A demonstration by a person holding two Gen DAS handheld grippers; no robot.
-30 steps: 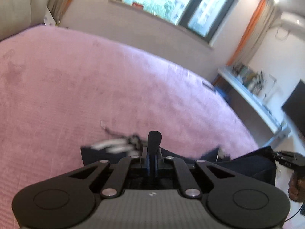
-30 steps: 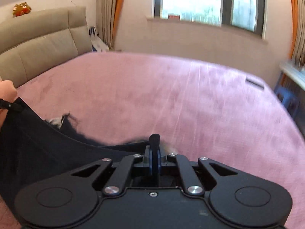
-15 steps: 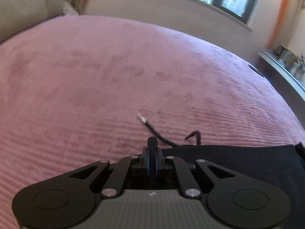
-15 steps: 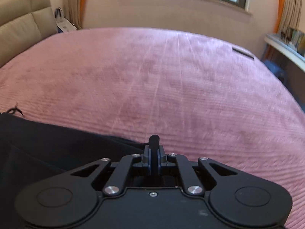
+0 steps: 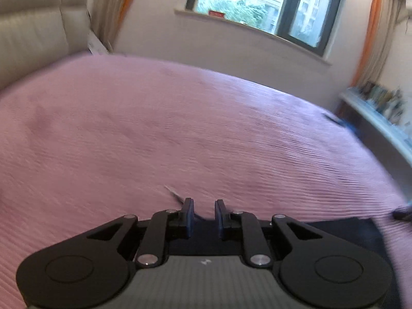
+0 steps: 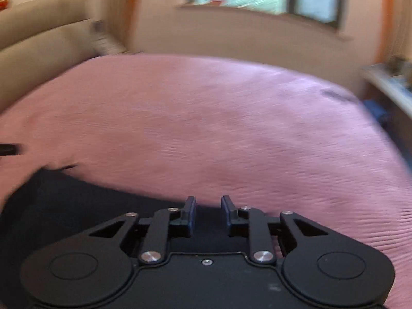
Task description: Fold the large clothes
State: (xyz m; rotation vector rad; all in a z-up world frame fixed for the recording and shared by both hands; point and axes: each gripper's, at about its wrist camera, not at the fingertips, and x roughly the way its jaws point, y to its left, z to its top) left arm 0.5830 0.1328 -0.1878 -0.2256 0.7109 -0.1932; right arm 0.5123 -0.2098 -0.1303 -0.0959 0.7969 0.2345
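Both pairs of jaws, pinched shut half a second back, now stand narrowly apart and opening, nothing pressed between: left gripper point(image 5: 203, 207), right gripper point(image 6: 208, 204). Dark navy cloth garment point(image 6: 77, 206) lies flat on ribbed pink bedspread point(image 5: 180, 128), under both grippers.

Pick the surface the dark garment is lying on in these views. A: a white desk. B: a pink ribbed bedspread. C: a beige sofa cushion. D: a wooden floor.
B: in the right wrist view the dark garment lies spread on the pink bedspread, whose ribbed weave runs around it on the far side.
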